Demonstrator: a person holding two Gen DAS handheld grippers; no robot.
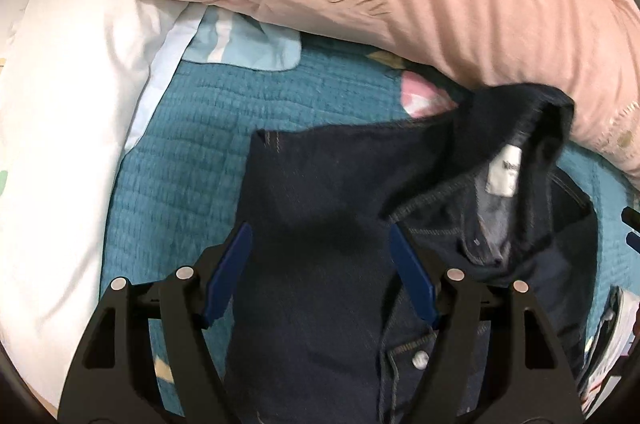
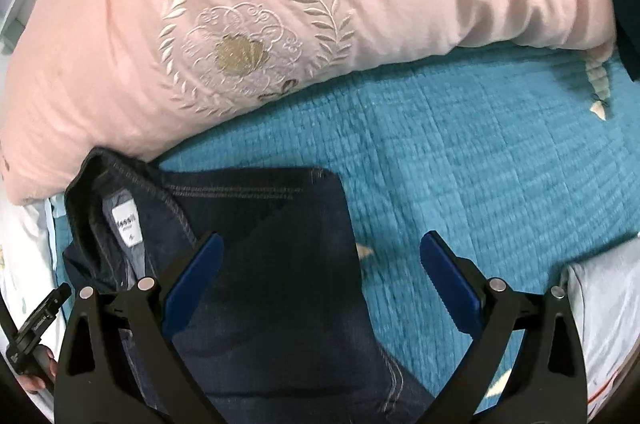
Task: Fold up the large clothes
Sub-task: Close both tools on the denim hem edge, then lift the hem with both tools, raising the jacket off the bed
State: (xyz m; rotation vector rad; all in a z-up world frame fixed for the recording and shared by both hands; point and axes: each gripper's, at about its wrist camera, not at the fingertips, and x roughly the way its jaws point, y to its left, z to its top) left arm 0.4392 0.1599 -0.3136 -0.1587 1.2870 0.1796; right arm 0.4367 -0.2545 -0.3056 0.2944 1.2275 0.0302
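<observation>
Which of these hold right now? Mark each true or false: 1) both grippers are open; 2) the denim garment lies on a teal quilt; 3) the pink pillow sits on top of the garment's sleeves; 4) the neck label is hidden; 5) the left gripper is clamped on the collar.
1) True: the left gripper and right gripper both stand with jaws apart.
2) True: the denim garment lies on the teal quilt.
3) False: the pink pillow lies behind the garment, off the sleeves.
4) False: the white neck label shows inside the collar.
5) False: it is open over a folded sleeve, gripping nothing.
</observation>
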